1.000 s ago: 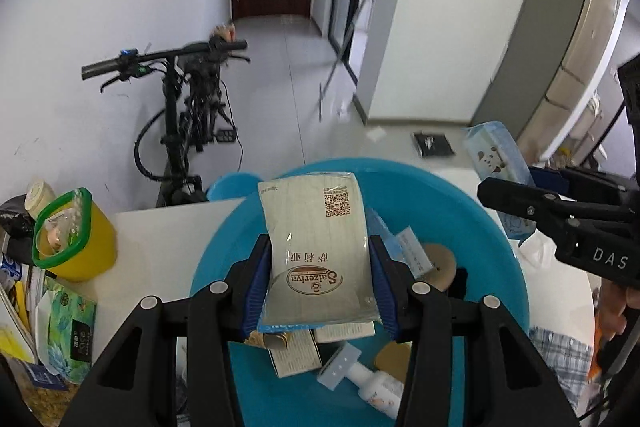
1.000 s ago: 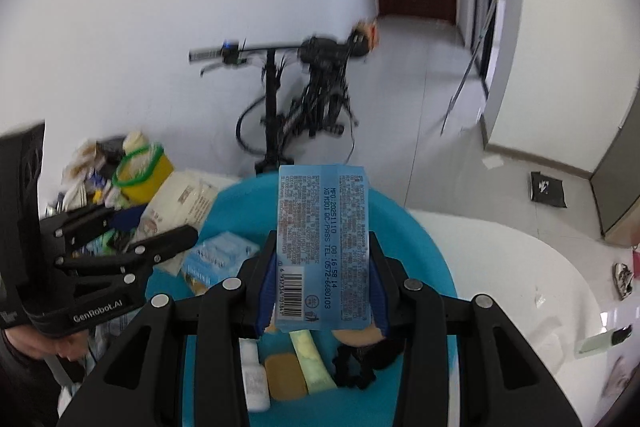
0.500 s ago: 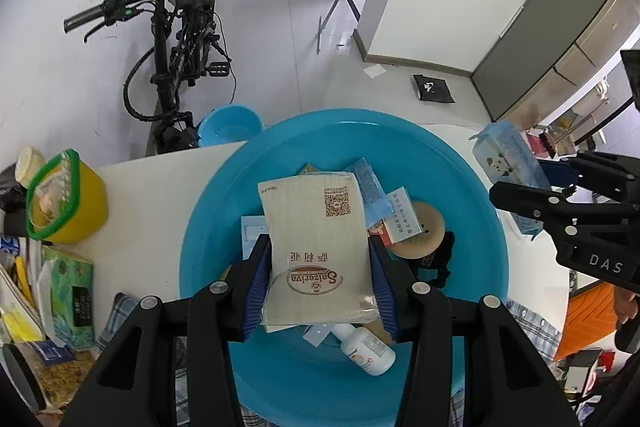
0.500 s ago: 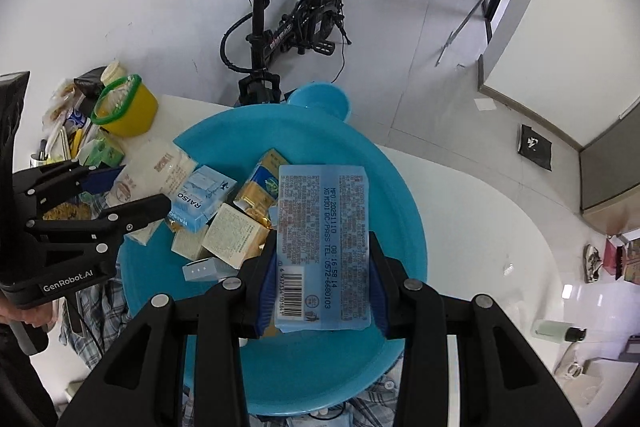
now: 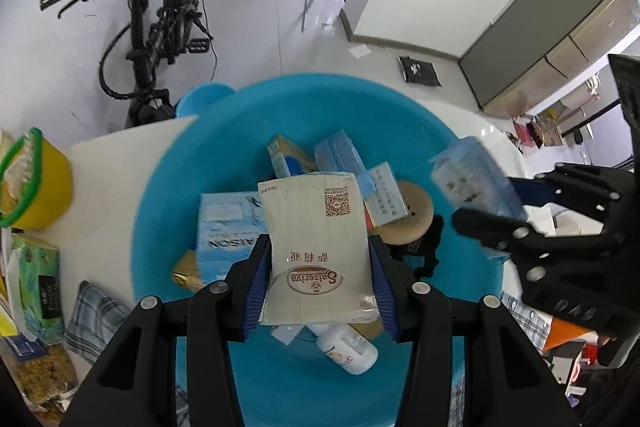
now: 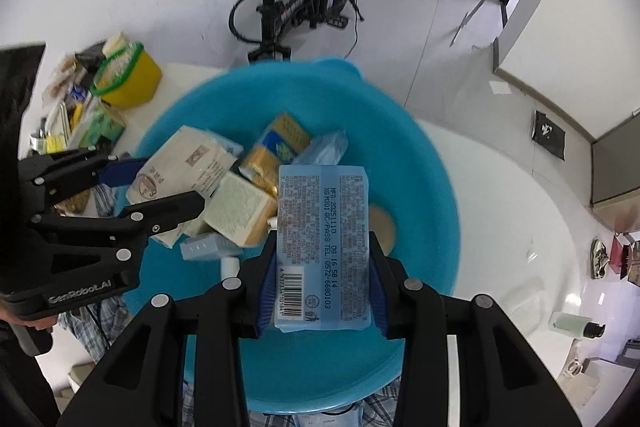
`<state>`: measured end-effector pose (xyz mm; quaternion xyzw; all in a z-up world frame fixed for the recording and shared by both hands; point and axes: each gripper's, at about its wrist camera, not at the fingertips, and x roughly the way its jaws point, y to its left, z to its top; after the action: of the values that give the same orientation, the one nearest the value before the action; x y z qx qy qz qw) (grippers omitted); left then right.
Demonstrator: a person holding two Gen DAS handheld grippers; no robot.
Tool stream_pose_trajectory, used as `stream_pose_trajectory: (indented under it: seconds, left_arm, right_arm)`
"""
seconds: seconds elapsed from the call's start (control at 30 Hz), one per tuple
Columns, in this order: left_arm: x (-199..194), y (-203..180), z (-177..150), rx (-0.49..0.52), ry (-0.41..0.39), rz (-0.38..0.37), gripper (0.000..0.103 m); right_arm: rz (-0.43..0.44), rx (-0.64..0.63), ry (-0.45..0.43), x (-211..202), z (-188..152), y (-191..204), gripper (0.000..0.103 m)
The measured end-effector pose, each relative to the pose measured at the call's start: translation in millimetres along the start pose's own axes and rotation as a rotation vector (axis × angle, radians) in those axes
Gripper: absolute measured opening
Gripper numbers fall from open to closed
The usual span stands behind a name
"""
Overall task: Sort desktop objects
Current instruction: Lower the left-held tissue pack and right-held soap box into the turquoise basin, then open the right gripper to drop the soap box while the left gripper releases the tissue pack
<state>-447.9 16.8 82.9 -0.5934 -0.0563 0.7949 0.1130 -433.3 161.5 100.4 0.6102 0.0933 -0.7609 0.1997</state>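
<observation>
Sorting well along, two packs left to drop

The basin (image 5: 168, 211) already holds boxes and bottles; above it, the left gripper (image 5: 318, 279) clamps a beige pack (image 5: 316, 247) and the right gripper (image 6: 322, 281) clamps a blue pack (image 6: 322, 247).

White table (image 6: 500, 211), blue basin (image 5: 168, 211), yellow tub (image 5: 36, 183)

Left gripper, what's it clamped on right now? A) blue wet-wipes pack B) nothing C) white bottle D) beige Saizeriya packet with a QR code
D: the left gripper is shut on the beige packet, over the blue basin; the blue wipes pack is in the right gripper.
</observation>
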Motion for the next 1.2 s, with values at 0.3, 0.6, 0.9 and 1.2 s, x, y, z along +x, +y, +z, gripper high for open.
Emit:
stream_pose_trajectory:
  seconds: [0.3,0.6,0.9,1.2]
  left_arm:
    - [29.6,-9.7,0.0,0.003,0.036,-0.029,0.049]
    - [60.6,-16.0,-3.1,0.007,0.082,-0.028,0.049]
    - [74.3,-17.5,-6.4,0.024,0.09,-0.002,0.049]
    - [63.7,-15.7,-9.5,-0.002,0.048,0.004,0.073]
  right_arm:
    - [0.002,0.015,0.089,40.0,-24.9,-9.7,0.037]
    - [0.031,0.041,0.129,58.7,-41.9,-22.7,0.037]
    - [0.048,0.035,0.152,68.7,-47.7,-22.3,0.037]
    - [0.048,0.041,0.149,65.6,-46.2,-22.3,0.038]
